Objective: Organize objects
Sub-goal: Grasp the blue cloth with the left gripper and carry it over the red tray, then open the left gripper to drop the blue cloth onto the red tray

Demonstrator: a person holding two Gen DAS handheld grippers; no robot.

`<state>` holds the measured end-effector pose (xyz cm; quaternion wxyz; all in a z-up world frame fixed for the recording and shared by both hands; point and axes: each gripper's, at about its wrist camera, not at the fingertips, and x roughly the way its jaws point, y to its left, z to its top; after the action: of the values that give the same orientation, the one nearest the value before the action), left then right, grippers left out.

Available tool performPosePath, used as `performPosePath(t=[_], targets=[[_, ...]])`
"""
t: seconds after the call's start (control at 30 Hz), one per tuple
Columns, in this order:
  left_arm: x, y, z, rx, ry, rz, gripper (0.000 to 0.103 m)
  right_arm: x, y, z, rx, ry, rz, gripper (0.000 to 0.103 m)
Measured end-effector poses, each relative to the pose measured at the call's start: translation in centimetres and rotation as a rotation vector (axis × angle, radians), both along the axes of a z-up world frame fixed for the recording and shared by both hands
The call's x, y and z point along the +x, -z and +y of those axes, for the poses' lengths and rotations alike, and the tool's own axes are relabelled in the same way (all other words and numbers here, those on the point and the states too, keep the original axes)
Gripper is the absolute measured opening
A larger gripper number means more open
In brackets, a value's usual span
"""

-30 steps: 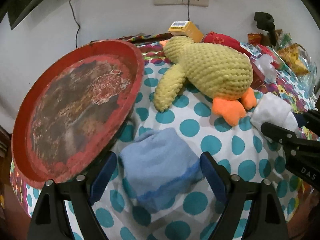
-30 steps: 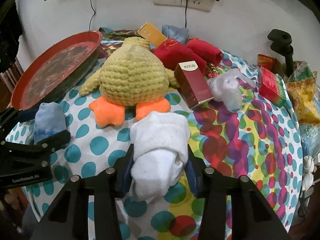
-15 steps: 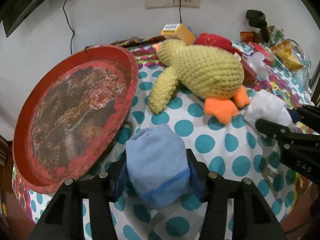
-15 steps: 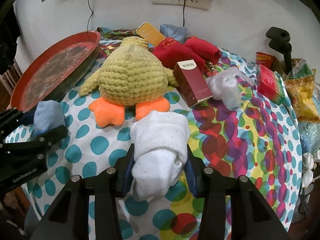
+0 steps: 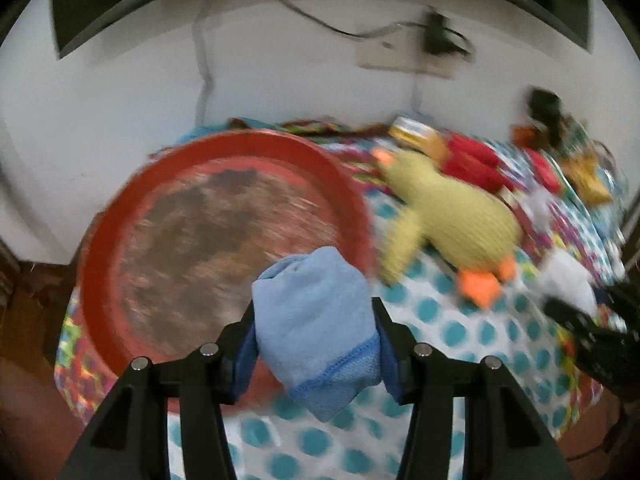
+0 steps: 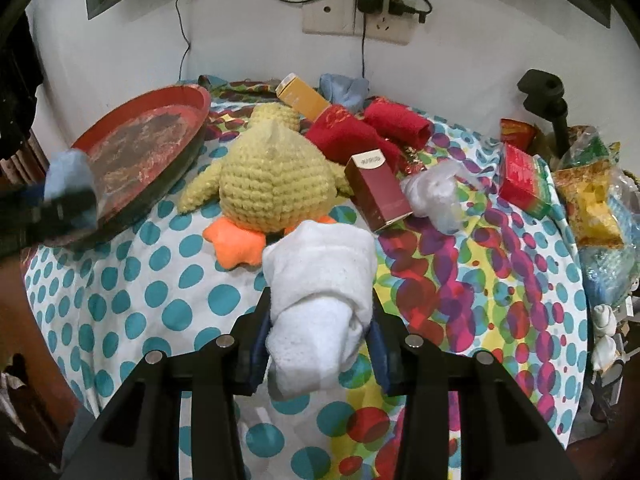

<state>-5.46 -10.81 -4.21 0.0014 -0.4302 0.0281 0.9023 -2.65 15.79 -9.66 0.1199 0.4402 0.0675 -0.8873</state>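
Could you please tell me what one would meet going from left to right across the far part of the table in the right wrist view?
red tray → yellow knitted duck → dark red box → clear plastic bag → red packet → yellow snack bag

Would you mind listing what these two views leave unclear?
- Left wrist view: motion blur smears the red tray and yellow duck.
- Right wrist view: the label on the maroon box is too small to read.
- Right wrist view: the white towel hides one duck foot.
- Both views: the towels cover the jaws' pads.
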Motion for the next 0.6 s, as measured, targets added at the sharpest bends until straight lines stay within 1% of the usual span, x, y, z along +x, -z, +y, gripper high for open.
performPosePath(t=[0.03,0.07,0.13,0.2,0.23,0.27,0.33,0.43,0.47,0.5,0.6], targets=[[-1.0,-0.5,-1.6,-0.016,-0.036,0.012,0.052,0.0,-0.1,0.1,-0.001,0.002,0.0,0.039],[-1.8,-0.8,-2.9,-0.024,-0.051,0.014,0.052,0.0,-0.2,0.1,-0.002,0.007,0.0,0.039],[-3.7,-1.0,-5.8,-0.063,-0.131,0.015,0.052,-0.2,-0.4,0.3,-0.002,0.014,-0.004,0.039],[-5.9,-0.9,-8.9,-0.087,-0.193,0.002,0.052,-0.4,-0.5,0.4,0.002,0.024,-0.007,0.039],[-6.7,-0.8,-10.1,-0.089,-0.22,-0.004,0.054,-0.5,-0.6,0.4,0.007,0.027,-0.007,0.039],[-7.8,-0.4,-11.6,-0.075,-0.231,-0.023,0.054,-0.6,-0.6,0.4,0.016,0.029,-0.007,0.039],[-9.8,0.5,-14.3,-0.076,-0.278,-0.063,0.054,-0.7,-0.7,0.3,0.029,0.035,-0.006,0.039],[-11.6,1.8,-16.9,-0.064,-0.3,-0.103,0.054,-1.1,-0.5,0.0,0.05,0.039,-0.013,0.039],[-12.0,2.2,-17.6,-0.046,-0.302,-0.113,0.054,-1.2,-0.4,-0.1,0.054,0.039,-0.017,0.039],[-12.4,2.6,-18.1,-0.032,-0.296,-0.124,0.054,-1.4,-0.4,-0.4,0.06,0.039,-0.018,0.039],[-13.2,3.4,-18.6,-0.034,-0.275,-0.136,0.055,-1.6,-0.5,-1.0,0.075,0.035,-0.015,0.039]])
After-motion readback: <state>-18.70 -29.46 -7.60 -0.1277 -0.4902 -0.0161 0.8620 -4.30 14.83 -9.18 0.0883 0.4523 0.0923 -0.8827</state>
